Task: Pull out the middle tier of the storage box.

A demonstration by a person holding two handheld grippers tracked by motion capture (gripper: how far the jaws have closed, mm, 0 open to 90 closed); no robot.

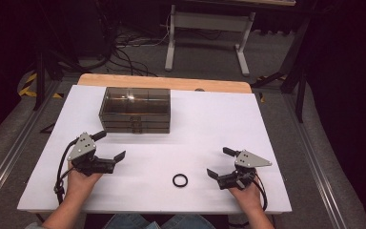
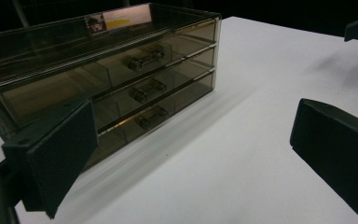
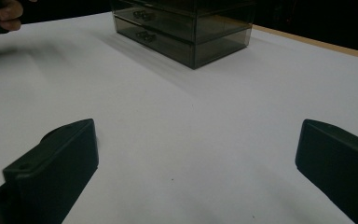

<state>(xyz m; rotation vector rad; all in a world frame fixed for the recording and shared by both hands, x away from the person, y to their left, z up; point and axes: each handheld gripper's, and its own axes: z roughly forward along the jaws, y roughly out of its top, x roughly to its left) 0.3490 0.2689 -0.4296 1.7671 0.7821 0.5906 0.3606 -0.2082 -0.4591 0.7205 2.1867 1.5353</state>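
From where I stand, the white table (image 1: 267,124) has plenty of bare room. The smoky drawer box (image 1: 135,109) sits toward the far edge, at about eleven o'clock from the table's middle, its three handled drawer fronts facing the person, all pushed in. The black ring (image 1: 180,180) lies flat near the front edge, at about six o'clock from the middle, with bare surface all round it.

The left gripper (image 1: 108,149) hovers at eight o'clock, jaws spread wide with nothing between them, pointing toward the box. The right gripper (image 1: 218,163) sits at four o'clock, just beside the ring at the ring's three o'clock, jaws likewise parted and empty. Nothing lies between it and the ring. Beyond the far edge, a wooden strip (image 1: 171,82) shows, then cables and a stand on the floor.
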